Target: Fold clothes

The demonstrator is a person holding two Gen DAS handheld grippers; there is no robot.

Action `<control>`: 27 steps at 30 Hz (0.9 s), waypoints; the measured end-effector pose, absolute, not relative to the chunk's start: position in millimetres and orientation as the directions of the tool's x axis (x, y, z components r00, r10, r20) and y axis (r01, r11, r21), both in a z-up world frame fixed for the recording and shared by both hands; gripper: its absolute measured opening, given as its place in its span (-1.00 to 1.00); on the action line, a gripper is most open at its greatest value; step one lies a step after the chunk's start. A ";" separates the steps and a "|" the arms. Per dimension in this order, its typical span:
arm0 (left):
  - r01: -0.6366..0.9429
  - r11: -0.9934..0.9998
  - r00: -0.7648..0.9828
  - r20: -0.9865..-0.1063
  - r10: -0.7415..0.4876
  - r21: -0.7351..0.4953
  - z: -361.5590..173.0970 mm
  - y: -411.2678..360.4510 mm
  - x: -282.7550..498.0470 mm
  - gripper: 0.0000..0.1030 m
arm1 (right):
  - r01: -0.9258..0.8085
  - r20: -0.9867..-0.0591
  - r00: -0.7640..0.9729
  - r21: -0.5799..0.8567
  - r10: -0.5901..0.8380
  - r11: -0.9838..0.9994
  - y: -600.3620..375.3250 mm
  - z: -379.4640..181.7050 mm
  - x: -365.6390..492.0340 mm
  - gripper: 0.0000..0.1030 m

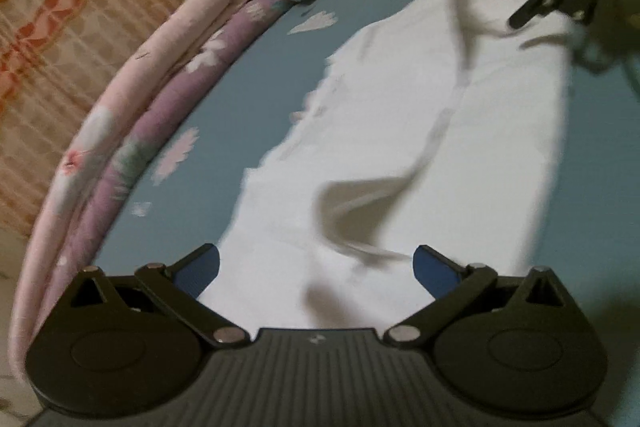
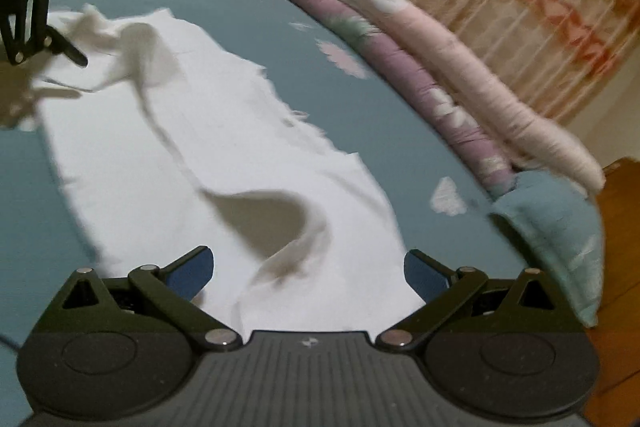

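I've got the white garment (image 1: 400, 147) lying long on the blue bedsheet (image 1: 260, 75), one end under each of my grippers. It's mostly flat, w/ a raised wrinkle near each end and a ragged-looking edge toward the rolled quilt (image 1: 132, 131). Frames are motion-blurred, so I can't tell exactly what type of clothing it is.

Left gripper (image 1: 316, 269): jaws wide apart, cloth between and below them, nothing pinched. Right gripper (image 2: 308, 269): same, jaws spread, hovering over the opposite end. Each shows in the other's view, also apart.

Can't settle from this whether it's spread for a fold or already folded once lengthwise; it fits both.

For whichever grab comes, my judgement: go for the corners, not the wrinkle humps, both sides at matching spots so the cloth lifts evenly. Pinch only the layers I mean to move, keep off the bedsheet underneath. Keep tension between the two ends so the middle doesn't sag or bunch.
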State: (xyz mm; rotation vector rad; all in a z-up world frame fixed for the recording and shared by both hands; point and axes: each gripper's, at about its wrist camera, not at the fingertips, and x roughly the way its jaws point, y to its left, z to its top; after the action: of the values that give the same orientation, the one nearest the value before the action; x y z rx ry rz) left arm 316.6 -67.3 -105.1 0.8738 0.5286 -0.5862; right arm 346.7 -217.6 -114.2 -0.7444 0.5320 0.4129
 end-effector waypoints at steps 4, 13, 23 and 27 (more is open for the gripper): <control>0.677 0.546 0.697 -0.669 -0.260 0.494 -110.6 -61.9 303.9 0.99 | -0.512 -0.601 0.793 -0.561 0.106 0.650 -219.4 -127.4 345.3 1.00; 0.633 0.635 0.712 -0.654 -0.255 0.443 -113.1 -88.2 358.6 0.99 | -0.485 -0.596 0.798 -0.547 0.088 0.682 -207.1 -135.5 375.7 1.00; 0.621 0.724 0.643 -0.722 -0.254 0.299 -109.3 -83.3 456.8 0.99 | -0.443 -0.604 0.791 -0.461 0.094 0.769 -233.1 -111.0 458.8 1.00; 0.629 0.739 0.593 -0.764 -0.256 0.241 -116.0 -85.5 486.9 0.99 | -0.498 -0.670 0.729 -0.374 0.143 0.782 -243.4 -111.2 496.4 1.00</control>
State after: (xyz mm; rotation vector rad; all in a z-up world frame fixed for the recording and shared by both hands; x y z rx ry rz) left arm 486.9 -85.5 -116.0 0.5301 0.7776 -0.5429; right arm 496.4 -243.4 -111.2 -0.5739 0.6677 0.3749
